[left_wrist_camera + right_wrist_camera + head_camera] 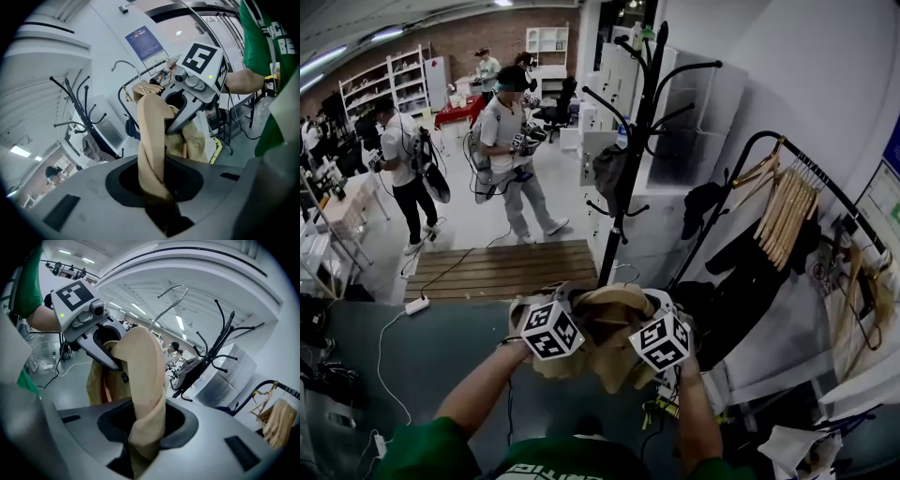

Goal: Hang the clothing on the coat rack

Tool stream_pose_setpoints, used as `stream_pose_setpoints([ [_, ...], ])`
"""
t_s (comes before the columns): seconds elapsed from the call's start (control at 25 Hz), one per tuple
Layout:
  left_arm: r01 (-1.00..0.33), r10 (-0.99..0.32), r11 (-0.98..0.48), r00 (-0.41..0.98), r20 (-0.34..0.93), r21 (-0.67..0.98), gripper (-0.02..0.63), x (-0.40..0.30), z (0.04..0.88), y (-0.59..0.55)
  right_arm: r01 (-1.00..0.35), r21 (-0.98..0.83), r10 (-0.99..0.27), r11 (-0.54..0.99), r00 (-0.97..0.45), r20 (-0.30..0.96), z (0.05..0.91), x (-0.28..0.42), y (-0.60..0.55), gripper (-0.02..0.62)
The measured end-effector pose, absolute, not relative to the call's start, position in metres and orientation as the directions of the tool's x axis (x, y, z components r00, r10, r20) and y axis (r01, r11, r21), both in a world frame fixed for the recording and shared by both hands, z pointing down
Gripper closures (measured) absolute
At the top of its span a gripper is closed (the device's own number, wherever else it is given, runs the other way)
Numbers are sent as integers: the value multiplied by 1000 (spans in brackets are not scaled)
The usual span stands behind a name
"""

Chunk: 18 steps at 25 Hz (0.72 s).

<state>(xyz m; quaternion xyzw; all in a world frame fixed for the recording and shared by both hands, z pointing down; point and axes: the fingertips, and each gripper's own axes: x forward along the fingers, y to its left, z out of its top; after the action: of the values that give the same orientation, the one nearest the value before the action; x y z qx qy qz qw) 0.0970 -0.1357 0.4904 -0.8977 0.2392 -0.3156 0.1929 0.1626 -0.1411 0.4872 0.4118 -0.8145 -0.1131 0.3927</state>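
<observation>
Clothing [609,330] — one soft tan piece, riding on a single hanger with a curved metal hook [169,298], stretching twisted between two grippers: left gripper [157,197] clamping one rope-like fold, right gripper [140,439] clamping another. Holding it low in front of one black coat rack [634,141] of thin curved prongs, carrying a dark bundle [609,173], beside a slatted wooden platform [502,270]. Crowding the right side — one dark rail [825,178] bearing a row of wooden hangers [787,206] and dark clothes.
</observation>
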Motion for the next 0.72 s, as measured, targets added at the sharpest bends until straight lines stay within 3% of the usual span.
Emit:
stream_pose_setpoints([
  [0.72,-324,-563,-807,674,478,-493,523,110,495,-176,-558,504,-741,659,-368,561,491,175,-184,483],
])
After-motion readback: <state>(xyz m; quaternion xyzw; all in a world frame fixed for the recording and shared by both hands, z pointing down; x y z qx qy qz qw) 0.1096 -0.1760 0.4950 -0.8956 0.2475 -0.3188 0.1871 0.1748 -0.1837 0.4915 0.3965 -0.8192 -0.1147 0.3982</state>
